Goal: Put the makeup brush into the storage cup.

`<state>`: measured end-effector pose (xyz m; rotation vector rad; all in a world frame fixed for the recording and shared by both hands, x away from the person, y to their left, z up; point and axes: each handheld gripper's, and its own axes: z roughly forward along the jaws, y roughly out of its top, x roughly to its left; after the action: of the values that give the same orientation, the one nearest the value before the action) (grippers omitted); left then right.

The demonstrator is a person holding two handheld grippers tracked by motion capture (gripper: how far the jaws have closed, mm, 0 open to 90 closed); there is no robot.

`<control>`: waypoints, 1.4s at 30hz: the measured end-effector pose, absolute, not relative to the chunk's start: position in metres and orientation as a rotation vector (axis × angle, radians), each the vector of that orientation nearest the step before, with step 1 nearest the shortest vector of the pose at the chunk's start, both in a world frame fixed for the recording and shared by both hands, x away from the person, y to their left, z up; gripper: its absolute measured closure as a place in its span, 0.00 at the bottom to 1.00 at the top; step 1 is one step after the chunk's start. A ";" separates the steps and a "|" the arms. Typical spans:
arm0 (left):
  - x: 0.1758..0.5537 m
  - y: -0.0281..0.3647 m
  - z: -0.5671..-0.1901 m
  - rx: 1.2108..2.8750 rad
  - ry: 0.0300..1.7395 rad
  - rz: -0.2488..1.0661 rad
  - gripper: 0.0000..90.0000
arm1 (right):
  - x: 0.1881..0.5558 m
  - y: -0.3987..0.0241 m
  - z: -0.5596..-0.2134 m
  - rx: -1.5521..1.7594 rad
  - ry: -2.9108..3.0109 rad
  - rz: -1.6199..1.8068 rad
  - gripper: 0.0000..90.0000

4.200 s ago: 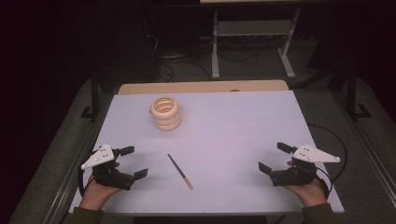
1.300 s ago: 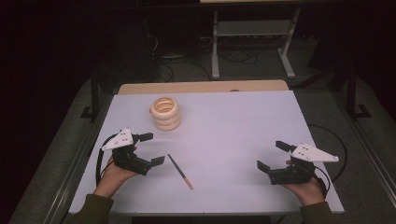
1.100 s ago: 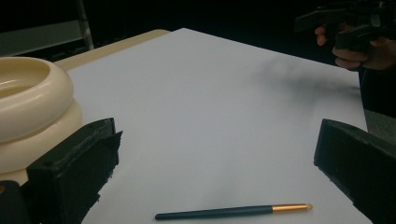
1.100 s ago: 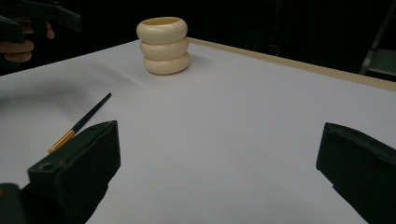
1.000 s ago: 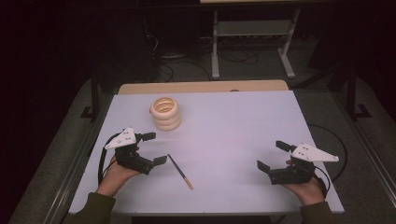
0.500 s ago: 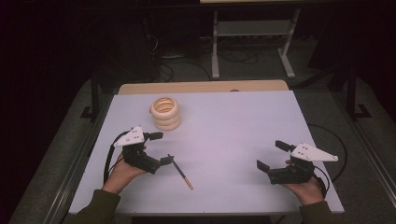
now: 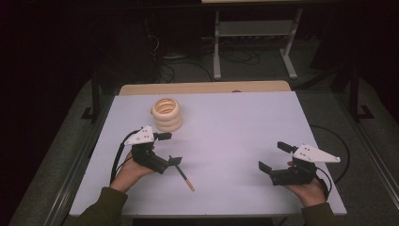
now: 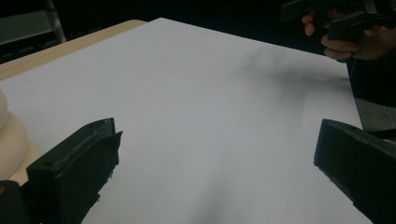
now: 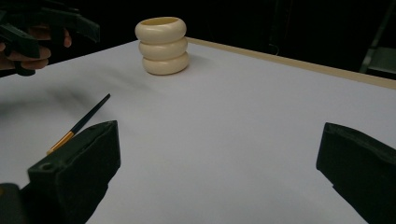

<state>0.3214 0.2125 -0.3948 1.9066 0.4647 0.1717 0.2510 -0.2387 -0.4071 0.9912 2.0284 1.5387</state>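
— How are your hands sitting?

— Your left tongs (image 7: 168, 148) are held low over the table (image 7: 244, 122), angled inward toward its middle, the jaws spread wide with nothing between them. One jaw tip is right at the dark end of the brush (image 7: 184, 175); whether it touches, you cannot tell from above. Your right tongs (image 7: 273, 157) rest near the table's near edge, well apart from the left pair, pointing across toward them, jaws also wide apart and empty.

— What lies around them?

— The brush lies flat just ahead of your left tongs, its orange end pointing back toward you. From the right gripper view it sits ahead and to the left of your right tongs. A cream stack of three rings (image 7: 166, 113) stands upright beyond your left tongs, near but not touching them. Bare table lies between the two pairs.
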 end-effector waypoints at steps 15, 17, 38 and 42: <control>0.329 0.195 -0.395 1.932 0.429 0.154 0.00 | 0.251 -0.239 -0.407 0.993 2.030 1.537 0.00; 0.330 0.193 -0.395 1.930 0.431 0.151 0.00 | 0.251 -0.239 -0.407 0.993 2.029 1.536 0.00; 0.340 0.175 -0.387 2.016 0.349 0.149 0.00 | 0.251 -0.239 -0.407 0.999 2.033 1.542 0.00; 0.341 0.172 -0.384 2.036 0.348 0.144 0.00 | 0.251 -0.239 -0.407 0.996 2.033 1.543 0.00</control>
<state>0.3410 0.1721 -0.3840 2.0364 0.3484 0.1444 0.2514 -0.2389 -0.4073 0.9962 2.0332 1.5426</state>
